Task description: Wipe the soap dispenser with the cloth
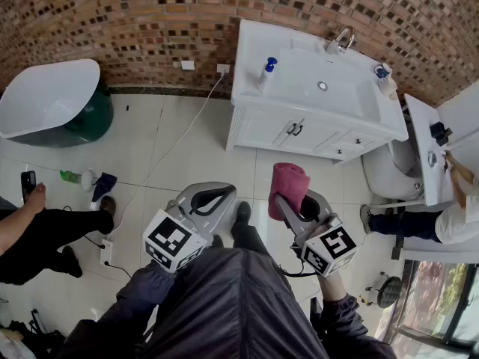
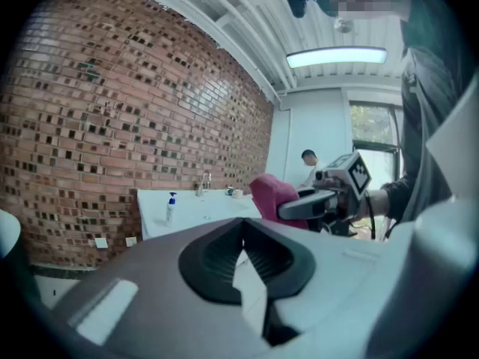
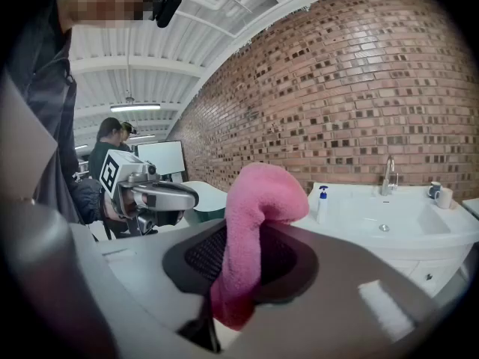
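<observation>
The soap dispenser (image 1: 267, 72), white with a blue pump, stands at the left end of the white sink counter (image 1: 299, 88) against the brick wall. It also shows as the dispenser (image 2: 171, 206) in the left gripper view and the dispenser (image 3: 322, 203) in the right gripper view. My right gripper (image 1: 284, 200) is shut on a folded pink cloth (image 1: 289, 185), which sticks up out of its jaws as the cloth (image 3: 254, 223). My left gripper (image 1: 223, 194) is shut with nothing in it. Both grippers hang over the floor, well short of the cabinet.
A white bathtub (image 1: 45, 96) stands at the left and a toilet (image 1: 389, 172) right of the cabinet. One person (image 1: 30, 234) is at the left, another (image 1: 441, 221) at the right. A cable and power strip (image 1: 106, 251) lie on the tiles. A faucet (image 1: 340, 40) and cups (image 1: 383, 72) are on the counter.
</observation>
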The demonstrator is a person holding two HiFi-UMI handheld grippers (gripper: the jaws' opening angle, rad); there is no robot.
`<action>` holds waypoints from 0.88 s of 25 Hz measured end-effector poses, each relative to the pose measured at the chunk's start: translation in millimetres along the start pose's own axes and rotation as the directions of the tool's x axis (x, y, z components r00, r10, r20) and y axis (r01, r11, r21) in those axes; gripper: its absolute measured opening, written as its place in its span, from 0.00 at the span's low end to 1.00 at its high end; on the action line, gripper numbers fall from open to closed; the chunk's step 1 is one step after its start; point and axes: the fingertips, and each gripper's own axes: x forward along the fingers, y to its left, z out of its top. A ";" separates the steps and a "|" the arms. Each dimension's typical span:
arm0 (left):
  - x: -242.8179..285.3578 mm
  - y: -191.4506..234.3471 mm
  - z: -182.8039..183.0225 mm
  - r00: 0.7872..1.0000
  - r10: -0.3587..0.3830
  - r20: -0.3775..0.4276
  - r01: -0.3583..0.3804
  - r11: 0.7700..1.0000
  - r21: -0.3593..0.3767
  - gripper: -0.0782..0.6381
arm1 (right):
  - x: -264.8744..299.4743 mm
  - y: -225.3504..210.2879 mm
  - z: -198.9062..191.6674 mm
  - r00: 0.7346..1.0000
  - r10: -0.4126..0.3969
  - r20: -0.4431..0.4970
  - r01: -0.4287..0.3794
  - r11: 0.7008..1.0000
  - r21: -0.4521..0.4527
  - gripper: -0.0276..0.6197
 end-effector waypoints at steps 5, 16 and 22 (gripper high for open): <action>39.5 33.4 8.1 1.000 0.008 -0.003 -0.008 1.000 -0.016 0.11 | 30.0 -46.7 8.1 1.000 0.005 0.004 -0.005 1.000 0.000 0.18; 201.8 154.4 57.5 0.997 0.032 -0.063 -0.034 0.999 -0.024 0.11 | 126.2 -213.2 30.6 0.996 0.069 -0.053 -0.070 0.997 -0.020 0.18; 272.3 215.1 79.9 0.994 0.080 -0.080 -0.083 0.996 -0.033 0.11 | 177.8 -292.3 36.4 0.986 0.097 -0.134 -0.106 0.992 -0.061 0.18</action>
